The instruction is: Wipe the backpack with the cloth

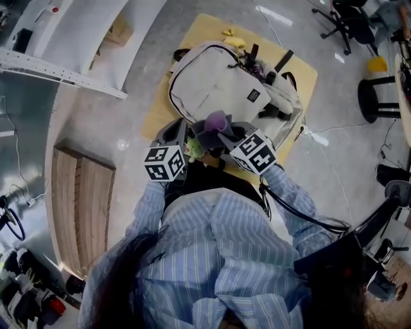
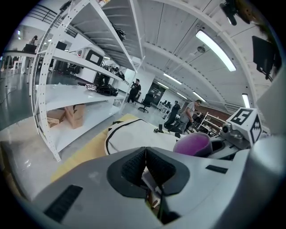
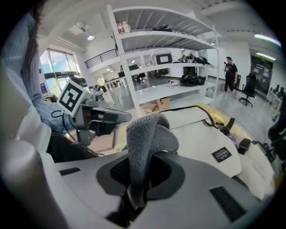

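A cream backpack (image 1: 218, 83) with a black label (image 1: 253, 96) lies flat on a yellow board (image 1: 160, 109). At its near edge my right gripper (image 1: 223, 133) is shut on a grey-purple cloth (image 1: 215, 122). In the right gripper view the cloth (image 3: 145, 134) stands up from between the jaws (image 3: 143, 172), with the backpack (image 3: 201, 134) beyond. My left gripper (image 1: 178, 130) hovers just left of it, jaws closed (image 2: 145, 154); something small and pale shows under the pads, and I cannot tell what it is. A small green thing (image 1: 192, 151) sits between the two grippers.
White shelving (image 1: 64, 38) runs along the left, with cardboard boxes (image 2: 67, 115) on a low shelf. A wooden slatted platform (image 1: 80, 205) lies at lower left. A black stool (image 1: 376, 99) and an office chair (image 1: 347, 19) stand to the right. A yellow item (image 1: 234, 40) rests by the backpack's far end.
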A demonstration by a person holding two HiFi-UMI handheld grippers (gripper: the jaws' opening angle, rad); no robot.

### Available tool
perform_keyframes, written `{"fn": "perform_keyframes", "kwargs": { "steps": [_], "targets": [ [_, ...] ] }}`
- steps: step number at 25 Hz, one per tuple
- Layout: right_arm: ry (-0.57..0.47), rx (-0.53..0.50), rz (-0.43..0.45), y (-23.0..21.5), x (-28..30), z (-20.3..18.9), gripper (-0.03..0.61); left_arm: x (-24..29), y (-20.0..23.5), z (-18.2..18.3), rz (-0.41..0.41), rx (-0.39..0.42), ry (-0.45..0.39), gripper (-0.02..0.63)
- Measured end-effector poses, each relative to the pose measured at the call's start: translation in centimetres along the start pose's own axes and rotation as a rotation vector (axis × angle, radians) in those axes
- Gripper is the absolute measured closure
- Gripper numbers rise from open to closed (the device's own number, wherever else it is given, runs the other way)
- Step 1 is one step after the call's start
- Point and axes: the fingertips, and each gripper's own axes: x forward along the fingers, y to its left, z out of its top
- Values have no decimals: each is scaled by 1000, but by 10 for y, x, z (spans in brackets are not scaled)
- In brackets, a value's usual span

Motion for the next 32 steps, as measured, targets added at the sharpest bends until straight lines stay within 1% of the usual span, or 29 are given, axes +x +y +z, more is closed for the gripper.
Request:
{"fn": "perform_keyframes", "kwargs": {
  "steps": [4,8,12,14,19,24,27,29,32],
  "targets": [
    [-22,43,-99,-54,-11,5,537,0,-3,-4,-2,5,10,609],
    [-32,57,-213,-111,-29,14,537,4,-6,-2,-14,12,15,609],
    [-36,95,-296,-162,-40,18,537,8,-4,3,-20,16,18,609],
    [-37,130,-338,-189,-42,18,537,11,-2,6,-18,16,19,609],
    [-58,268,-421,-246,-45,15,537,15,5,11,-14,14,23,609],
    [-65,342,-511,-287,-53,16,537,18,13,14,-4,10,27,609],
    [-75,370,-560,-303,-62,12,537,19,15,14,0,10,26,609],
    [-83,369,-558,-303,-68,12,537,19,15,13,2,10,25,609],
    [-111,340,-531,-287,-78,20,537,17,13,13,3,10,24,609]
  ]
}}
